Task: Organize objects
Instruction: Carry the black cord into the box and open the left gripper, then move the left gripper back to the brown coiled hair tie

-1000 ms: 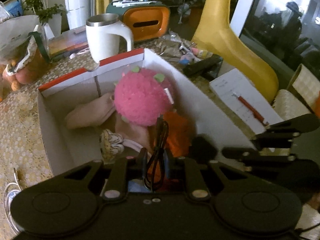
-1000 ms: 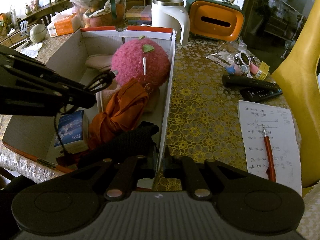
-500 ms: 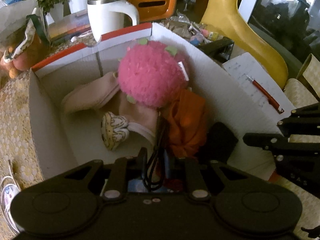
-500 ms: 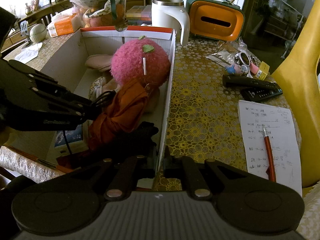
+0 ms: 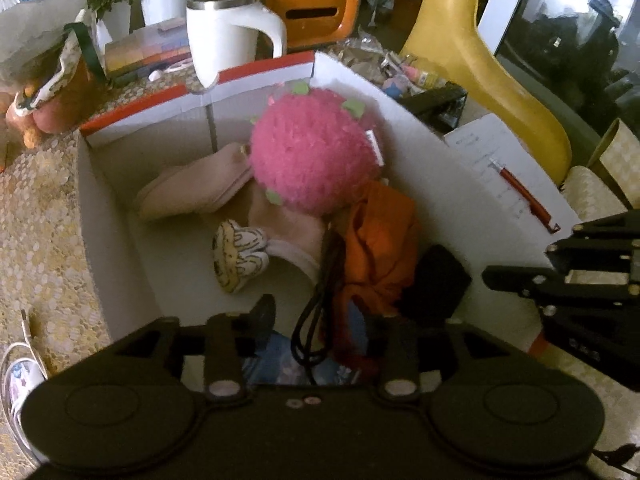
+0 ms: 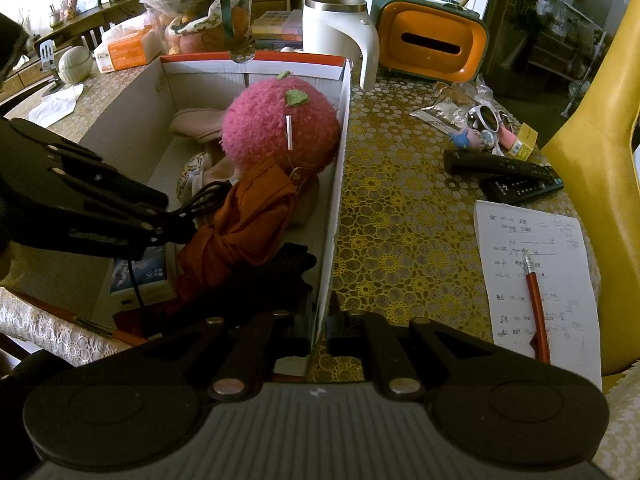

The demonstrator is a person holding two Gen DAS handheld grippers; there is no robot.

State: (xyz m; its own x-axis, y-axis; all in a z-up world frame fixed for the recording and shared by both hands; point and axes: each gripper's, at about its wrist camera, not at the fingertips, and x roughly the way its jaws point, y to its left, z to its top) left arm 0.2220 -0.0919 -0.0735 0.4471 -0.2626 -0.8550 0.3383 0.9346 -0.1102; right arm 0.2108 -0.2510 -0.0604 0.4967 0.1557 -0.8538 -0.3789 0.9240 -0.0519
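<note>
A white cardboard box [image 5: 440, 168] holds a pink plush ball [image 5: 312, 160], pale slippers, an orange folded umbrella [image 5: 380, 240], a black glove [image 5: 436, 280] and a blue packet [image 6: 140, 272]. My left gripper [image 5: 324, 320] hangs over the box's near end. Its jaws are opening, and a looped black cable [image 5: 316, 320] sits loose between them, clear of both pads. In the right wrist view the cable [image 6: 208, 196] drapes from the left gripper [image 6: 160, 220] onto the umbrella [image 6: 252, 220]. My right gripper [image 6: 320, 320] is shut on the box's right wall [image 6: 340, 184].
On the yellow lace tablecloth right of the box lie two black remotes [image 6: 516, 176], sunglasses, and a sheet of paper with a red pen [image 6: 536, 304]. A white mug [image 6: 340, 28] and an orange tissue holder [image 6: 432, 44] stand behind the box. A yellow chair [image 6: 600, 160] flanks the right.
The left gripper's jaws have spread apart, so the cable they pinched now lies loose between them. The left gripper came a little further over the box. The right gripper stayed put.
</note>
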